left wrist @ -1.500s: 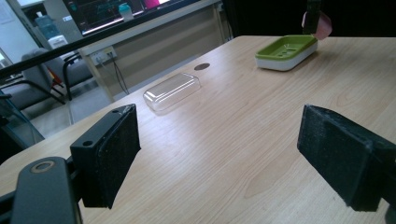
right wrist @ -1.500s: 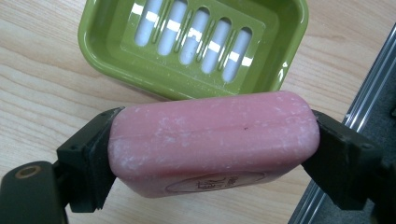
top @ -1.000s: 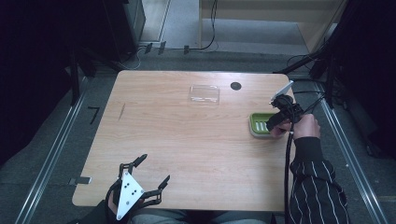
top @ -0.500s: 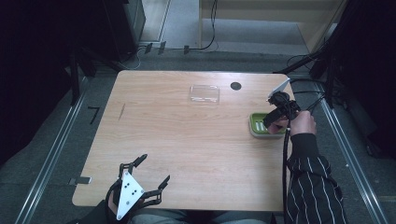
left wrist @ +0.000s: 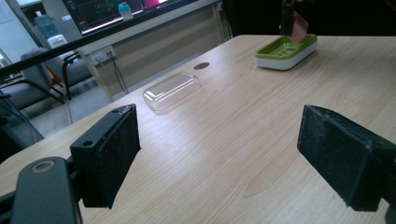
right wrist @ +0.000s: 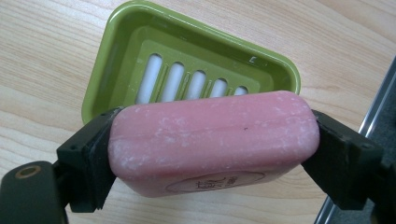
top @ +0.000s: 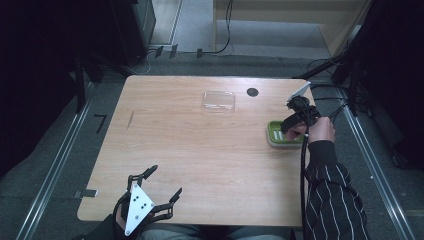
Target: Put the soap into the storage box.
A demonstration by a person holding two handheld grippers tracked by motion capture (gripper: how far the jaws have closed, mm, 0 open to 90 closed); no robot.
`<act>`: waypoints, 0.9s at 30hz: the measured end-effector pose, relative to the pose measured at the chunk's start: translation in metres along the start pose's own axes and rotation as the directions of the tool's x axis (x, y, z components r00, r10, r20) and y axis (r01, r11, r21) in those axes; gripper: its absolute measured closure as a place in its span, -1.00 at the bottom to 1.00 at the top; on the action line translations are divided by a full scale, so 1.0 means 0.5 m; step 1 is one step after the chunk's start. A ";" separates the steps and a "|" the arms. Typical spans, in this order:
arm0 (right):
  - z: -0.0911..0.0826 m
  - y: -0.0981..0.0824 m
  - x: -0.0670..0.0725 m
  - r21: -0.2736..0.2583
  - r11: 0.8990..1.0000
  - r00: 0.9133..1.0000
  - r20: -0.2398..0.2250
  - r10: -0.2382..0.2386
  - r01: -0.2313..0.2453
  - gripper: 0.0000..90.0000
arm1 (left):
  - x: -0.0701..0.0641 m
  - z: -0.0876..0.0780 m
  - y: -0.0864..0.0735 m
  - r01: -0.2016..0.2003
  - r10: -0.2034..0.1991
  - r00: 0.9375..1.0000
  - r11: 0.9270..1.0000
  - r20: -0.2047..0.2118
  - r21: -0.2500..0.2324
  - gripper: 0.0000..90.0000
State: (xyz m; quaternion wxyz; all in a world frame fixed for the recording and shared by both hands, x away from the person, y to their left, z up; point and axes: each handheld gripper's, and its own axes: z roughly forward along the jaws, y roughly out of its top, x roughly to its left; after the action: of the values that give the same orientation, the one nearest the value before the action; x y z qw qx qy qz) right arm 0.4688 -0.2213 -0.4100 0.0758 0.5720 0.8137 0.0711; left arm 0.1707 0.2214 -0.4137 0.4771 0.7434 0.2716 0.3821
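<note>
A pink bar of soap (right wrist: 212,140) is clamped lengthwise between the jaws of my right gripper (right wrist: 210,154), held just above a green soap dish (right wrist: 119,51) with a slotted white insert. From above, that right gripper (top: 295,122) hangs over the dish (top: 274,135) at the table's right edge. In the left gripper view the soap (left wrist: 299,29) shows above the dish (left wrist: 285,51) far off. My left gripper (top: 162,192) rests at the near left edge, jaws wide apart with nothing between them (left wrist: 219,158).
A clear plastic lid (top: 219,101) lies at the far middle of the wooden table (top: 200,150), also seen as a lid (left wrist: 172,91) ahead of the left gripper. A round black hole (top: 252,92) sits beyond it. A metal rail (top: 370,165) runs along the right side.
The right gripper with the soap has shifted slightly left over the dish. The left gripper has stayed where it was.
</note>
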 end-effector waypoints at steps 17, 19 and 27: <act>0.026 0.015 -0.002 -0.004 0.997 0.997 -0.013 0.076 -0.076 -0.70 | 0.000 -0.001 0.000 0.004 -0.004 1.000 1.000 -0.002 -0.001 -0.70; 0.029 0.015 -0.003 -0.004 0.997 0.997 -0.015 0.078 -0.078 -0.70 | 0.000 0.000 0.000 0.003 -0.003 1.000 1.000 -0.002 -0.001 -0.70; 0.043 0.017 -0.002 -0.006 0.995 0.994 -0.036 0.103 -0.103 -0.70 | 0.000 -0.001 0.000 0.004 -0.004 1.000 1.000 -0.002 -0.002 -0.70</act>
State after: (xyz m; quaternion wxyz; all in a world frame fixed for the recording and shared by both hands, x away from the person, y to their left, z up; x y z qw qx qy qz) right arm 0.4813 -0.2189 -0.4291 0.0597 0.6114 0.7841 0.0884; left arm 0.1706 0.2216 -0.4137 0.4781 0.7420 0.2733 0.3823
